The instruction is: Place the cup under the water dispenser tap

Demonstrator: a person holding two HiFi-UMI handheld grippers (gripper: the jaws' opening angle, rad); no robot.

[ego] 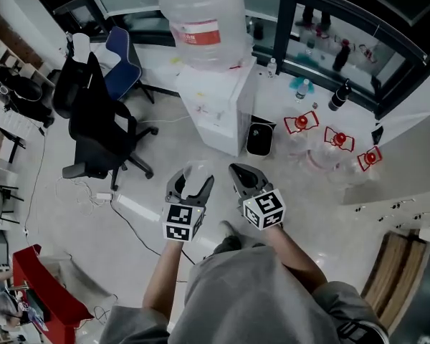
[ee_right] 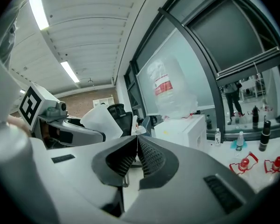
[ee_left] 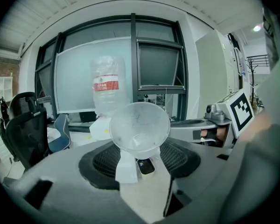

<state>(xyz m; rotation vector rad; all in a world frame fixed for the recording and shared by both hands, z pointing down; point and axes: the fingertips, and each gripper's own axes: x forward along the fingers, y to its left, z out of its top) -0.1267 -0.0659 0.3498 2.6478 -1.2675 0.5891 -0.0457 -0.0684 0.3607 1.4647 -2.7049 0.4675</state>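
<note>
A clear plastic cup [ego: 193, 171] sits sideways between the wide jaws of my left gripper [ego: 193, 183], which is shut on it. In the left gripper view the cup [ee_left: 140, 129] shows its open mouth to the camera. Ahead stands the white water dispenser [ego: 218, 102] with a big clear bottle [ego: 201, 20] on top; its taps are not visible. Just right of the left gripper, my right gripper [ego: 241, 172] is shut and holds nothing; its tips [ee_right: 137, 136] meet. In the right gripper view the cup [ee_right: 100, 120] is at the left and the dispenser [ee_right: 186, 127] ahead.
A black office chair [ego: 93, 131] and a blue chair [ego: 125, 63] stand left of the dispenser. A black bin [ego: 260, 138] is against its right side. Red-and-white objects [ego: 301, 122] and bottles [ego: 339, 95] lie on the floor at the right. A cable [ego: 132, 224] crosses the floor.
</note>
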